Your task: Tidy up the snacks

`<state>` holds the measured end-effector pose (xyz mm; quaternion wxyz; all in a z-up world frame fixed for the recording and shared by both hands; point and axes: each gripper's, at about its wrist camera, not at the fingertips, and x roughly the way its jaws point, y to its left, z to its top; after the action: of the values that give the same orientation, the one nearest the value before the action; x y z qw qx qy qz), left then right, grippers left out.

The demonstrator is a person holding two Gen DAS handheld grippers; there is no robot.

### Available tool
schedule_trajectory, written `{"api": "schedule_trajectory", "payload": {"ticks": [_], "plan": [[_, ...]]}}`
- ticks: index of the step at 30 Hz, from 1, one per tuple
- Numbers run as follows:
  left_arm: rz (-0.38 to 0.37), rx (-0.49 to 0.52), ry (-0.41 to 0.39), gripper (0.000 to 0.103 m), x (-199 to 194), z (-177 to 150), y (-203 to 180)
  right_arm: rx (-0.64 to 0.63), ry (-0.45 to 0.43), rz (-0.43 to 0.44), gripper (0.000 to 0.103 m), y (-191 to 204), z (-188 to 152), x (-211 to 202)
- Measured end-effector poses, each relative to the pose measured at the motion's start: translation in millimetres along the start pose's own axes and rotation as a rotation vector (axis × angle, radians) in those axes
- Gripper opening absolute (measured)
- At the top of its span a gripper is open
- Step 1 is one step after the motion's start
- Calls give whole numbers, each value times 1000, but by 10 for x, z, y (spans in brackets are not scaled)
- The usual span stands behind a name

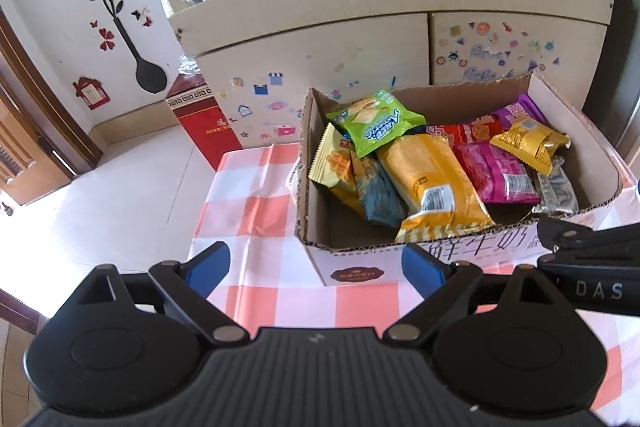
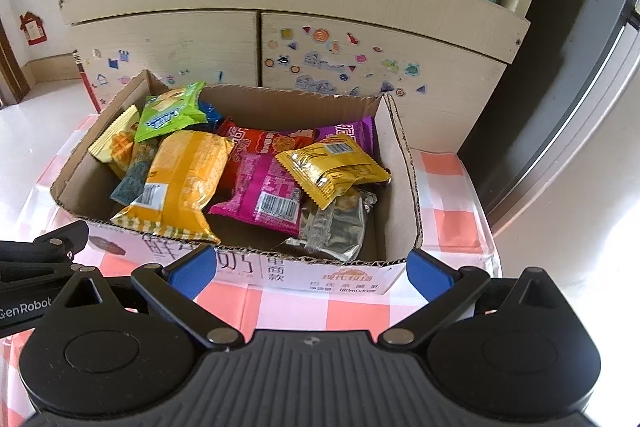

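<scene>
The box of snack packets sits on the checked surface just ahead of both spread, empty hand-held grippers, left and right.

Bright daylight — fisheye-warped edges

Right claw hangs wide open, blue pads empty, just short of the cardboard box near wall. Box sits on the desk with its orange-white check cloth. Inside: big orange packet front-left, leaning over the near rim; green packet on top at back-left; magenta packet in the middle; small yellow packet lying on it to the right; silver packet at front-right. Left claw pokes in at the left edge. Stickered cabinet behind the box.
</scene>
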<state>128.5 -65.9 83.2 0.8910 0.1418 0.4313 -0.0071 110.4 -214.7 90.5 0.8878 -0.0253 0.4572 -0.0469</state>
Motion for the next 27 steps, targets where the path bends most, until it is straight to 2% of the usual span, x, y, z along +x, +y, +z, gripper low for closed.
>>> {"api": "schedule_trajectory", "payload": {"ticks": [11, 18, 27], "plan": [[59, 5, -53, 93, -295, -179, 132, -71, -25, 51, 103, 147, -182, -205], [-4, -47, -17, 96, -450, -537, 318, -123, -18, 126, 103, 269, -438, -270], [-15, -32, 7, 96, -554, -962, 357, -171, 25, 204, 103, 498, -909, -242]]}}
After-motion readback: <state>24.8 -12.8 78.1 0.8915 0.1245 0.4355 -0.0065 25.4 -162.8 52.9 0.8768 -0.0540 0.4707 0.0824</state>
